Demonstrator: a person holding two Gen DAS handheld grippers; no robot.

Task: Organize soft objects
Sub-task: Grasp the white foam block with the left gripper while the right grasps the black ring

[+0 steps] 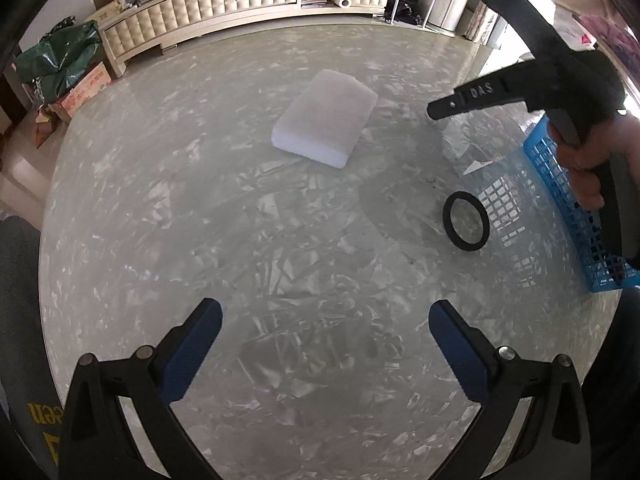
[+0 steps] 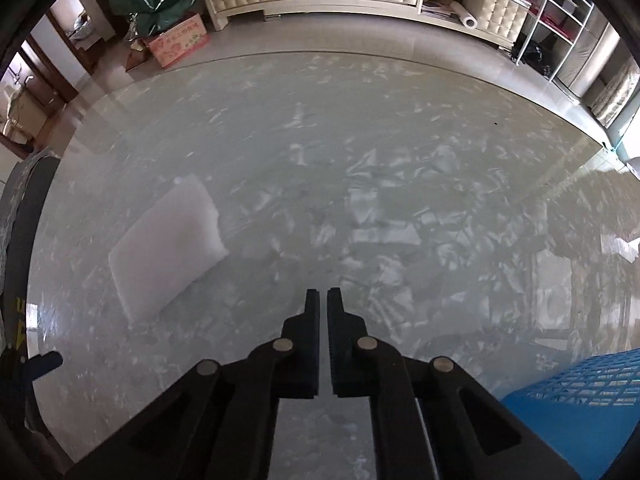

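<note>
The white foam sponge block lies flat on the glass table at about 12 o'clock in the left wrist view, well apart from both tools; in the right wrist view it sits at 9 o'clock. A black rubber ring lies at 3 o'clock, just beside the blue mesh basket, which looks like the place to put things.

The left gripper hovers over bare glass with its blue-padded fingers spread wide and nothing between them. The right gripper has its fingers nearly pressed together, empty, a thin slit between them.

The sponge seems the next pick. To do it well, bring the left gripper straight ahead, straddle the block across its narrower width, and squeeze gently, since foam will likely compress and may slip if pinched only at a corner.
</note>
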